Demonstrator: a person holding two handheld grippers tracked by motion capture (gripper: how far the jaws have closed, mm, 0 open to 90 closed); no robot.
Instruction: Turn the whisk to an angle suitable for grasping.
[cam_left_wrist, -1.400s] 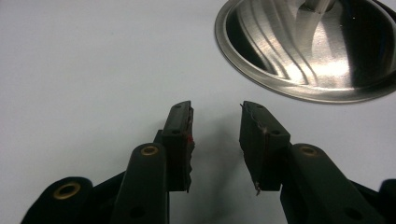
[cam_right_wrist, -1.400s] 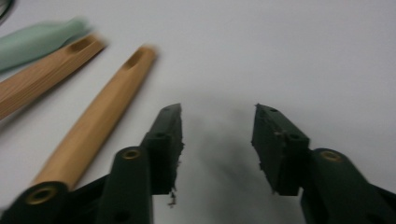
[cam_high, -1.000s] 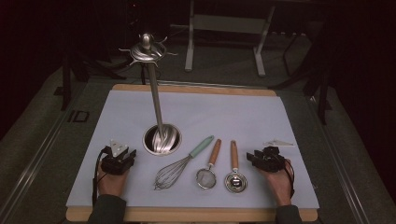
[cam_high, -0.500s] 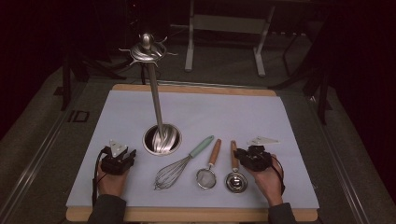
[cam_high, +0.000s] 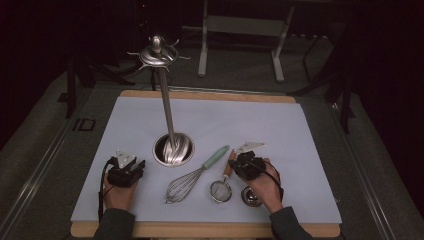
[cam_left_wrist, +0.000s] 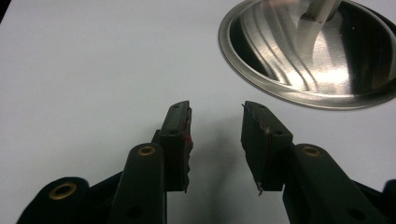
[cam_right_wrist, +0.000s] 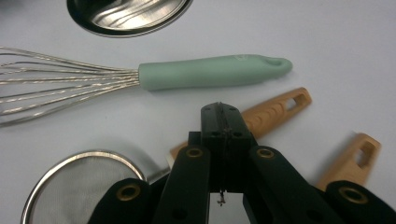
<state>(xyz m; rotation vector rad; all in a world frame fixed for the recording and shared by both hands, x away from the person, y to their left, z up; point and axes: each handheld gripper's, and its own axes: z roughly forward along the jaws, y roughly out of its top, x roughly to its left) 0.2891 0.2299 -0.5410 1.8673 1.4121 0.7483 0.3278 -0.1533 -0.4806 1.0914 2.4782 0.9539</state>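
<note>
Three utensils are lying in a row on the white mat (cam_high: 310, 150), one green-handled whisk (cam_right_wrist: 140, 77), one wooden-handled strainer (cam_right_wrist: 275, 112) and one wooden-handled scoop (cam_high: 248, 196), with the right gripper (cam_right_wrist: 221, 122), its jaws having just been closing and now pressed together with nothing between them, hovering apparently just above the strainer's handle, while the left gripper (cam_left_wrist: 215, 135) is resting spread apart beside the steel stand base (cam_left_wrist: 317, 51).

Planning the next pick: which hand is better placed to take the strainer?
Right. The right gripper hovers shut over the strainer's handle; the left gripper sits open beside the stand base.

Shut tool (cam_right_wrist: 223, 122) over strainer handle (cam_right_wrist: 275, 110)
</note>
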